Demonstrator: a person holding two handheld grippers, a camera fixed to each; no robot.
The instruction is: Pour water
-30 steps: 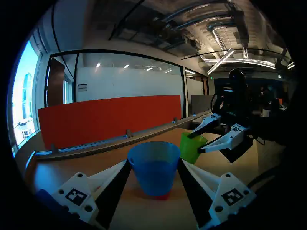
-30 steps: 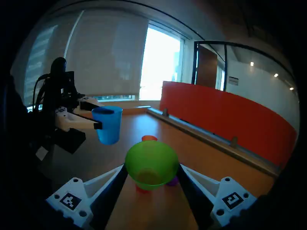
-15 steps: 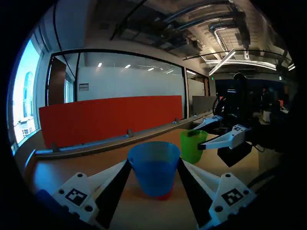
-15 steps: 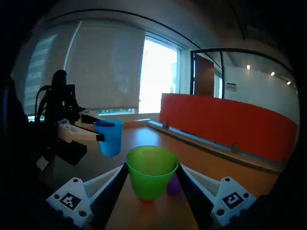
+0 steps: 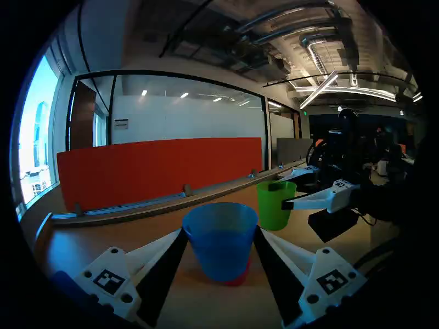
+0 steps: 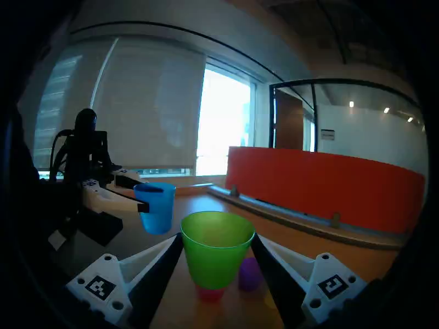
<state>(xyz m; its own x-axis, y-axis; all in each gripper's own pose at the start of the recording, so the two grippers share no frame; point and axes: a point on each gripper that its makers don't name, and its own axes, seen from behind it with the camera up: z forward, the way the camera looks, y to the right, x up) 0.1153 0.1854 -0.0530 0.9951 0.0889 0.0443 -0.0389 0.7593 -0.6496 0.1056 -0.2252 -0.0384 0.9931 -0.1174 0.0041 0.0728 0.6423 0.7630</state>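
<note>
A blue cup point(image 5: 220, 239) stands upright between my left gripper's point(image 5: 219, 247) fingers, which press on both its sides; it hangs just above the wooden table point(image 5: 181, 296). In the right gripper view that blue cup point(image 6: 155, 207) shows at the left, held by the left gripper point(image 6: 140, 204). My right gripper point(image 6: 217, 257) is shut on a green cup point(image 6: 217, 248), held upright and level. From the left gripper view the green cup point(image 5: 275, 204) sits at the right in the right gripper point(image 5: 285, 197). I cannot tell whether either cup holds water.
A red cup point(image 6: 210, 293) and a purple cup point(image 6: 250, 273) stand on the table point(image 6: 307, 247) below the green cup. A red cup's rim point(image 5: 237, 278) peeks from under the blue cup. An orange partition point(image 5: 159, 167) runs along the table's far edge.
The green cup has swung from tilted to upright and level. The blue cup has stayed almost still in the left gripper.
</note>
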